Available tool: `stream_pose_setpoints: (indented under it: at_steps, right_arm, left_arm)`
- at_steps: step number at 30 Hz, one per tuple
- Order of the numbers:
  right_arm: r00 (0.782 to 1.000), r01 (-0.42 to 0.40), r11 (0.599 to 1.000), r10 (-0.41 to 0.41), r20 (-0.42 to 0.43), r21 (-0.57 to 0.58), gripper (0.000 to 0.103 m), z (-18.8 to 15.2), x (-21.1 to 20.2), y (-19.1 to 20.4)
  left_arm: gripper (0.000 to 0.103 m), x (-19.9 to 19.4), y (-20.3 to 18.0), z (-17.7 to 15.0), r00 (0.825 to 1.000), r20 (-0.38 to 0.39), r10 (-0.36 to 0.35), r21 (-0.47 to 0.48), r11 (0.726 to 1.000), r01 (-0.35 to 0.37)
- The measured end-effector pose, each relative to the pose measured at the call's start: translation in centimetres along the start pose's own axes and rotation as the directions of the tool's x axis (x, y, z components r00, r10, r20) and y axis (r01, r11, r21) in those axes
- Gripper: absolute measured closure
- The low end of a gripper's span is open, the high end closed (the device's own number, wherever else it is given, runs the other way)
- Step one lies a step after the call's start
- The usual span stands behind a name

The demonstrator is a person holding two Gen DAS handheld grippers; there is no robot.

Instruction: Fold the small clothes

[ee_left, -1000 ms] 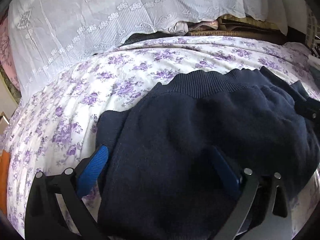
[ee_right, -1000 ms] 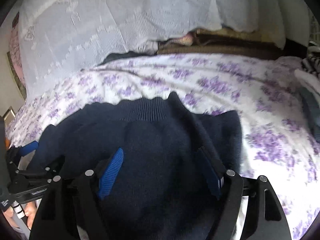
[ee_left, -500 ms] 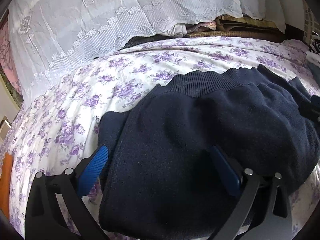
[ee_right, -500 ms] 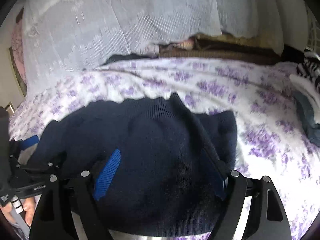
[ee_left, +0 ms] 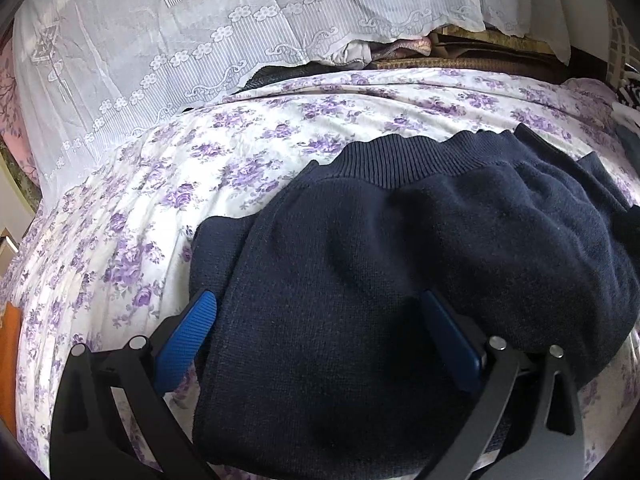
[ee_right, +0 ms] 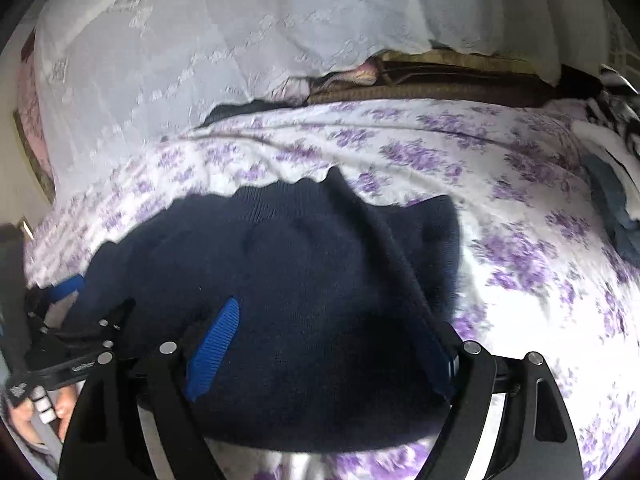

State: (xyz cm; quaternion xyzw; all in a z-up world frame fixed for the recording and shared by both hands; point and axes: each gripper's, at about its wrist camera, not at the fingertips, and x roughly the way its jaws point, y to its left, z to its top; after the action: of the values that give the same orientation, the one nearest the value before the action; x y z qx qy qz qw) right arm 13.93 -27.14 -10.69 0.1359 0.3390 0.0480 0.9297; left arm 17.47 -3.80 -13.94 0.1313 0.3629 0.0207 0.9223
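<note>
A small navy knit garment with a ribbed band at its far edge lies bunched on the floral bedsheet. My left gripper is open, its blue-padded fingers straddling the garment's near left part. In the right wrist view the same garment fills the centre, and my right gripper is open with its fingers spread over the near right part. The left gripper shows at the left edge of that view, held by a hand.
A white lace cloth hangs over stacked things behind the bed. Other clothes lie at the right edge of the bed. An orange object sits at the far left.
Both grippers have pulled back and lifted slightly, so the garment sits lower and more of the sheet shows. The right view is blurred by motion. The jaws stay open.
</note>
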Motion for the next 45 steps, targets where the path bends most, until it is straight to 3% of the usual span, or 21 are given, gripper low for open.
stream_pose_setpoints:
  at_steps: [11,19,30,45]
  right_arm:
    - [0.998,-0.059,0.978,0.057,0.014,0.201,0.019,-2.3,-3.8,-4.2]
    - [0.983,-0.158,0.923,0.179,-0.028,0.35,0.019,-5.3,-4.4,-6.1]
    - [0.986,-0.141,0.922,0.165,-0.036,0.36,0.024,-4.6,-2.5,-6.2]
    - [0.982,-0.141,0.923,0.176,-0.067,0.359,0.025,0.0,3.1,-5.9]
  left_arm:
    - [0.004,-1.9,-1.3,-0.2,0.998,0.068,0.005,0.045,0.999,-0.008]
    - [0.004,-2.3,-1.6,-0.5,0.998,0.063,-0.011,0.041,0.999,0.008]
    - [0.004,-1.9,-2.0,-0.4,0.998,0.034,-0.051,0.032,0.998,0.05]
    - [0.004,-0.7,-1.8,-0.4,0.996,-0.016,-0.089,0.011,0.996,0.089]
